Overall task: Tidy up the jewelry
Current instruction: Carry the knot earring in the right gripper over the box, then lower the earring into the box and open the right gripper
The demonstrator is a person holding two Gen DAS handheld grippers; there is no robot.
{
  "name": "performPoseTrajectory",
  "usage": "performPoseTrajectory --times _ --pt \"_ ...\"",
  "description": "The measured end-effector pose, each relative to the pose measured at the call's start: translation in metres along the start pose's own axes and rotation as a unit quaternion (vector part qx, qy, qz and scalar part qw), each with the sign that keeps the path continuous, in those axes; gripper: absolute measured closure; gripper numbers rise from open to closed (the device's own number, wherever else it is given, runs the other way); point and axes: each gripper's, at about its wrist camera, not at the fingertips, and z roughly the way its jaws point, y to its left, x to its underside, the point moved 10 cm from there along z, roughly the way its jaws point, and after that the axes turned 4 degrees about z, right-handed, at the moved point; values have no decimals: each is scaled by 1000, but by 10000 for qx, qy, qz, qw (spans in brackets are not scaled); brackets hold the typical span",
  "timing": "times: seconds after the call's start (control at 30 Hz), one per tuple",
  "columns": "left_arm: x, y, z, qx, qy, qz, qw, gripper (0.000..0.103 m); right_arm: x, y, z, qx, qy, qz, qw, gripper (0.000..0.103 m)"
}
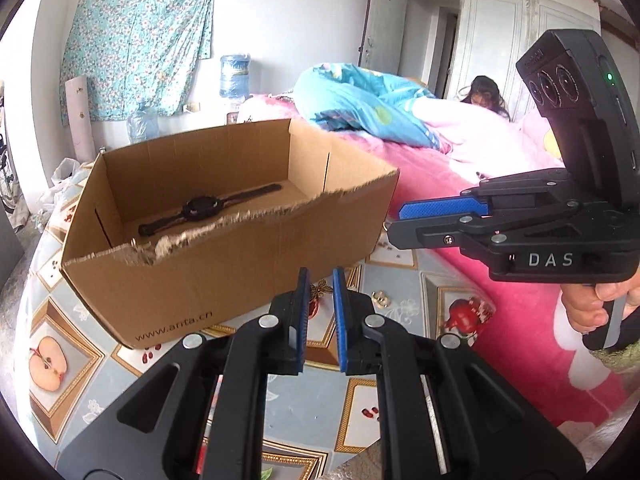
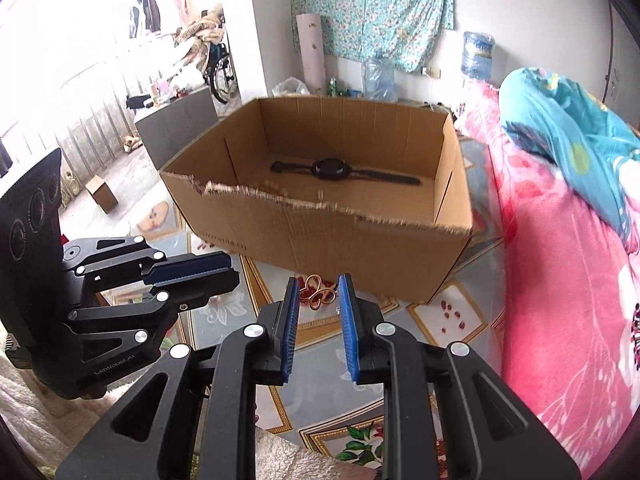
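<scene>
An open cardboard box (image 1: 192, 276) (image 2: 360, 248) with a torn near rim stands on the fruit-patterned tablecloth (image 1: 68, 360). A black wristwatch (image 1: 200, 210) (image 2: 328, 168) lies flat on its floor. In front of the box a gold looped ornament (image 1: 320, 290) (image 2: 318, 296) rests on the cloth, with a small gold piece (image 1: 382, 299) to its right. My left gripper (image 1: 321, 276) (image 2: 234, 270) hovers above the ornament, its jaws a narrow gap apart and empty. My right gripper (image 2: 319, 282) (image 1: 394, 222) is beside it, also slightly apart and empty.
A bed with a pink cover (image 1: 500, 320) (image 2: 560, 280) borders the table on the right, with a blue quilt (image 1: 360, 100) and a person (image 1: 484, 96) at its far end. Water bottles (image 2: 380, 76) stand by the wall behind the box.
</scene>
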Motion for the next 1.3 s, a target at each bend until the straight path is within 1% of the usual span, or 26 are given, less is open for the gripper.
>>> performPoseTrajectory --times 0.13,0.2,0.27,0.3,0.37,0.43,0.5,0.57,0.6,0.67,0.77,0.83,0.9,1.03,1.1,1.17,1.23,1.27,1.3 --pt "-37 7 -16 70 -336 -17 9994 92 -33 -3 -23 -123 -368 -79 9992 83" --pt "-54 14 -17 42 -393 -17 9992 92 -49 -7 -29 -188 -479 -138 9986 83" --pt "-69 22 -11 -46 -342 6 9994 92 -65 -14 -28 -324 -491 -144 9982 83" --pt "-76 27 -6 -51 -283 -23 9996 92 -71 -17 -25 -419 -439 -120 9981 83" --pt "-89 35 8 83 -81 -174 9998 92 -83 -25 -14 -625 -270 -23 9977 83" --pt "-94 44 25 300 266 -381 9985 92 -94 -32 3 -811 1 78 9967 83" --pt "-95 55 46 356 612 -562 9959 92 -105 -38 23 -871 297 60 9957 83" --pt "-90 64 71 334 1062 -748 9910 92 -114 -42 47 -1008 647 106 9927 83" --pt "-84 68 81 359 1297 -862 9871 92 -116 -42 60 -1080 865 126 9903 83" --pt "-73 71 101 590 1718 -1129 9769 92 -119 -43 84 -1115 1215 156 9862 83" --pt "-55 77 128 715 2290 -1530 9587 92 -118 -45 118 -1077 1692 166 9795 83" --pt "-47 82 144 709 2519 -1808 9481 92 -115 -45 139 -1090 1985 185 9738 83" --pt "-41 82 153 717 2699 -1919 9408 92 -112 -46 156 -973 2196 136 9706 83" --pt "-28 81 165 726 3055 -2073 9265 92 -107 -44 180 -847 2453 -22 9657 83" --pt "-24 81 168 722 3159 -2157 9211 92 -106 -45 189 -748 2546 -78 9641 83" --pt "-23 81 171 740 3209 -2194 9184 91 -106 -46 196 -694 2615 -108 9626 83" --pt "-24 82 172 721 3195 -2219 9184 88 -107 -46 198 -659 2641 -91 9622 83" --pt "-25 82 172 683 3181 -2213 9193 86 -107 -46 199 -667 2636 -88 9623 83" --pt "-25 83 171 654 3164 -2203 9204 85 -109 -48 201 -662 2633 -86 9624 83"
